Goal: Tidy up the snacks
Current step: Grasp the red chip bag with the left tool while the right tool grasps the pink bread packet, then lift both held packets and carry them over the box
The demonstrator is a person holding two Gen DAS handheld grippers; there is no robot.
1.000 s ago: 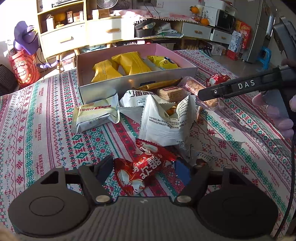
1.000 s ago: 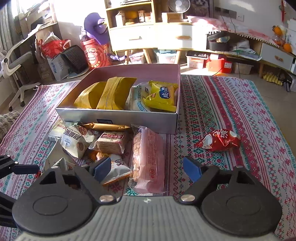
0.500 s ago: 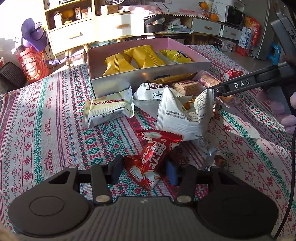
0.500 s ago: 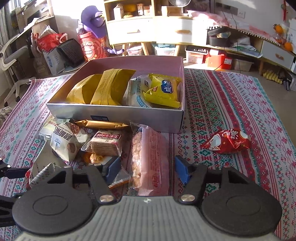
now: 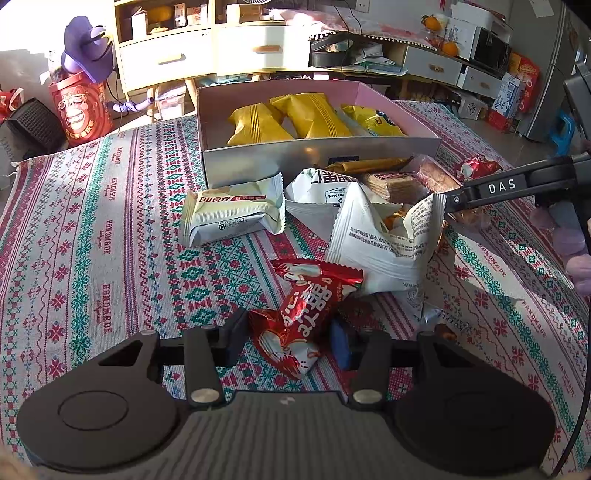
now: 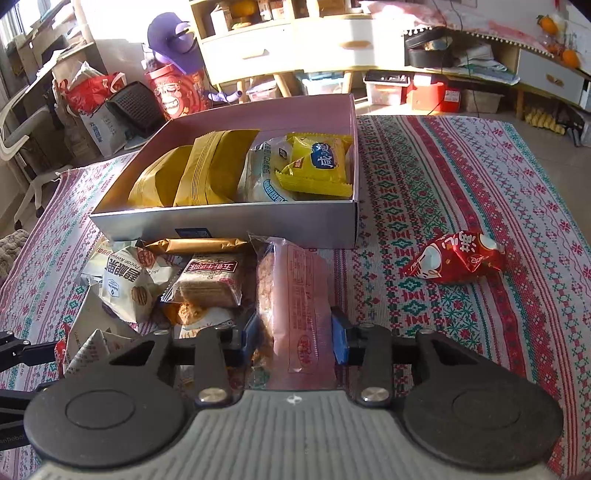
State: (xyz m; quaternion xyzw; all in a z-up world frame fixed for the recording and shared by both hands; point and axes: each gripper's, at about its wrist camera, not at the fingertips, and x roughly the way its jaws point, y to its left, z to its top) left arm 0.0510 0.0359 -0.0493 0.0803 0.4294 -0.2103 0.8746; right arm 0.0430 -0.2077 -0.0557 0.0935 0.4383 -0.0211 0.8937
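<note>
a lived-in home. white drawer units [image 5: 266, 50] line the wall, oranges [image 5: 439, 35] sit on a cabinet. a patterned cloth [image 6: 461, 177] covers the worktop.

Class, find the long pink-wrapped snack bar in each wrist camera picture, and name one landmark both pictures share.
Left wrist view: the pink-wrapped snack bar shows only partly, right of centre, behind the white packets and beneath the right gripper's dark fingers.
Right wrist view: it lies lengthwise at lower centre, between the right gripper fingers.
Shared landmark: the open box holding yellow packets, just beyond the bar.
</note>
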